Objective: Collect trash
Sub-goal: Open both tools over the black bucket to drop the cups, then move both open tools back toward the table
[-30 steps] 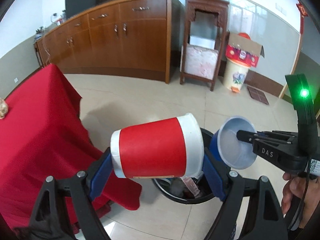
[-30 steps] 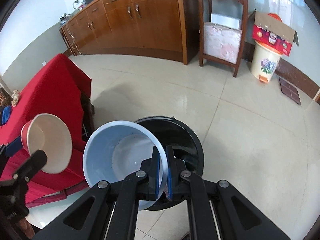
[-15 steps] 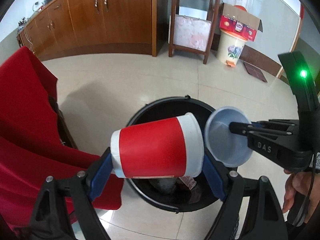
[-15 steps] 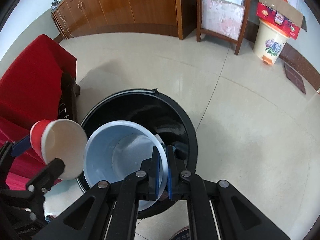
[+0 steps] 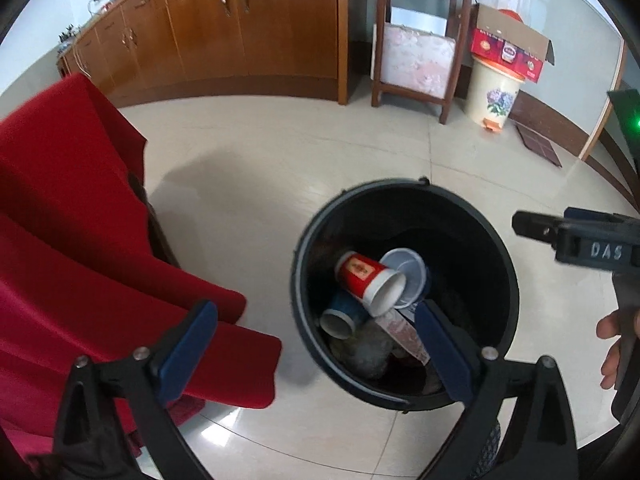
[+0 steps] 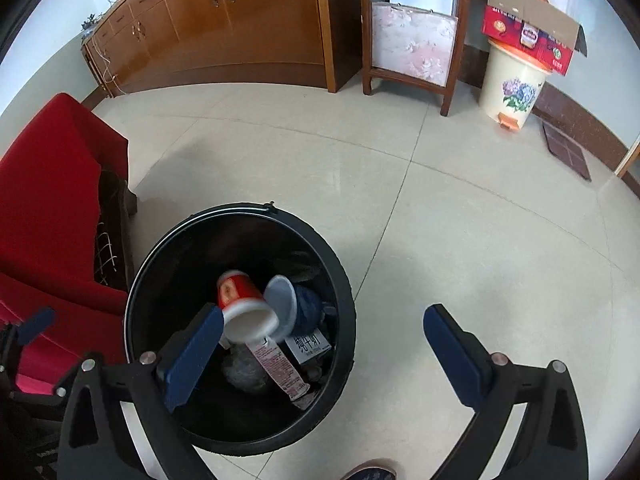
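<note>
While both tools are hanging over the black bin (image 5: pixel 308 344), their jaws have just been opening, and nothing is sitting between the blue pads of either one now. The left gripper (image 5: pixel 316 344) is standing spread wide, its left pad in front of the red cloth (image 5: pixel 72 216) and its right pad over the near-right part of the bin's mouth. The right gripper (image 6: pixel 320 344) is likewise gaping wide and gripping nothing, its left pad over the bin's near-left rim and its right pad over bare floor tiles (image 6: pixel 480 220); in the left wrist view it is showing at the right edge, with a person's hand (image 5: pixel 612 344) wrapping its grip.

Inside the bin, the red paper cup (image 5: pixel 368 280) is lying on its side on top of the rubbish, its white mouth facing near and right. Just beside it, touching or nearly so at the rim, the pale blue cup (image 5: pixel 406 276) is lying tilted with its open mouth facing the camera. A dark blue cup (image 5: pixel 342 316), a printed wrapper (image 6: pixel 276 364), a small carton with print (image 6: pixel 308 344) and some grey crumpled stuff are lying under and around them.

The bin is standing on the tiles just right of the red cloth. Far behind, a long wooden cabinet (image 5: pixel 224 28) is running along the wall, with a wooden stand (image 5: pixel 416 56) to its right and, further right, a flowered cream pail (image 5: pixel 496 96) carrying a red cardboard box (image 5: pixel 512 44).
</note>
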